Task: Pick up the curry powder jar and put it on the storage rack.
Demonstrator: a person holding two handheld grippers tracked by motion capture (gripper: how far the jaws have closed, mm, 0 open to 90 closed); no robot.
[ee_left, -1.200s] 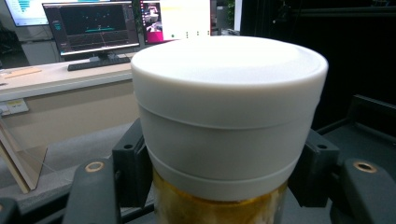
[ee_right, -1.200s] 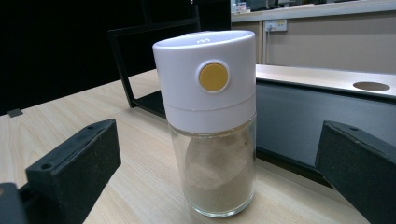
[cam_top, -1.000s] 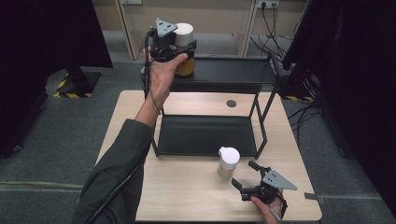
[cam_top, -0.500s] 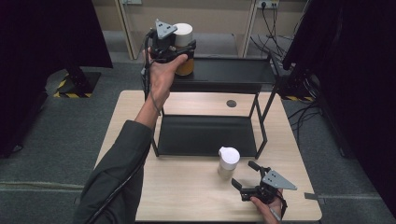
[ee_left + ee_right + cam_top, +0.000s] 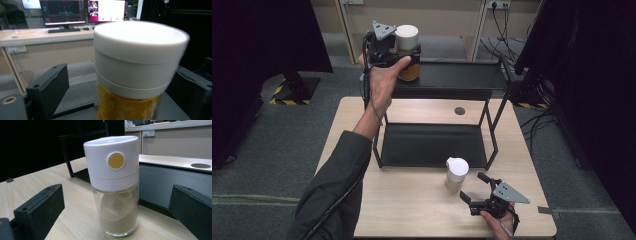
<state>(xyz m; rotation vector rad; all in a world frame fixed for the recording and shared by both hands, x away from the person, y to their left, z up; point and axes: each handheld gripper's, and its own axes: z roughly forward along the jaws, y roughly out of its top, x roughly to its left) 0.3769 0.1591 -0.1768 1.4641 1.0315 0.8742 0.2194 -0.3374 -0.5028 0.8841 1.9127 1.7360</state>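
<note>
Standing on the rack's top shelf (image 5: 462,75) at eleven o'clock, the amber jar (image 5: 408,50) sits between the jaws of the left claw (image 5: 404,54), which have just been opening and stand clear of it. The right claw (image 5: 476,189) gapes empty at five o'clock, facing the spice shaker (image 5: 456,174) on the surface (image 5: 412,210).

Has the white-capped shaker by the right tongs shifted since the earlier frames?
No. The shaker sits at the same spot just in front of the black rack's lower shelf, near its right front leg, upright.
</note>
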